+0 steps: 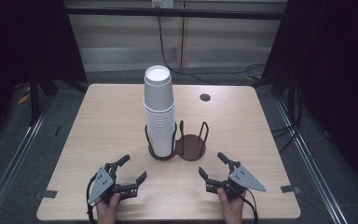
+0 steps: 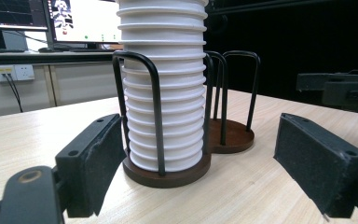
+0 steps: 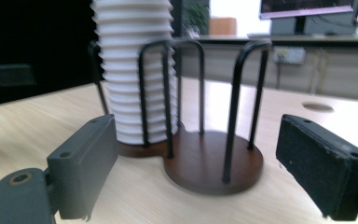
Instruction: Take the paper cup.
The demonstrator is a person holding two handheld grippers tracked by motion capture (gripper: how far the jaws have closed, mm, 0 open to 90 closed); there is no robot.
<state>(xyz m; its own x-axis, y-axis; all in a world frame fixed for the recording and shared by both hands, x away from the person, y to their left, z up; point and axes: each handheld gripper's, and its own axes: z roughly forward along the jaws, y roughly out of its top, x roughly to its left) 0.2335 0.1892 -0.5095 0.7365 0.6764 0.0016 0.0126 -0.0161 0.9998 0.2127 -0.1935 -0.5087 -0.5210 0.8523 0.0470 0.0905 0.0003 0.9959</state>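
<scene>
Left claw: the left claw [image 1: 131, 168] sits low over the near left part of the worktop, held in a hand [image 1: 107, 208] at the near edge; its jaws are spread with nothing between them, pointing toward the cup holder.
Right claw: the right claw [image 1: 213, 165] is held the same way at the near right by the other hand [image 1: 232, 208]; its jaws stand wide apart and pinch nothing.
Cup stack: a tall stack of white paper cups [image 1: 159, 110] stands upright in the left ring of the holder, near the middle of the worktop, well apart from both claws; in the left gripper view it rises straight ahead between the jaws [image 2: 164, 88].
Cup holder: a dark wooden double base with black wire hoops [image 1: 191, 145]; the right ring holds nothing, and the right gripper view looks straight at it [image 3: 213, 161].
Worktop: pale wood [image 1: 107, 116], with a small round cable hole [image 1: 205, 97] near the far right.
Background: monitors [image 2: 79, 18] on a desk behind, in the left gripper view.
</scene>
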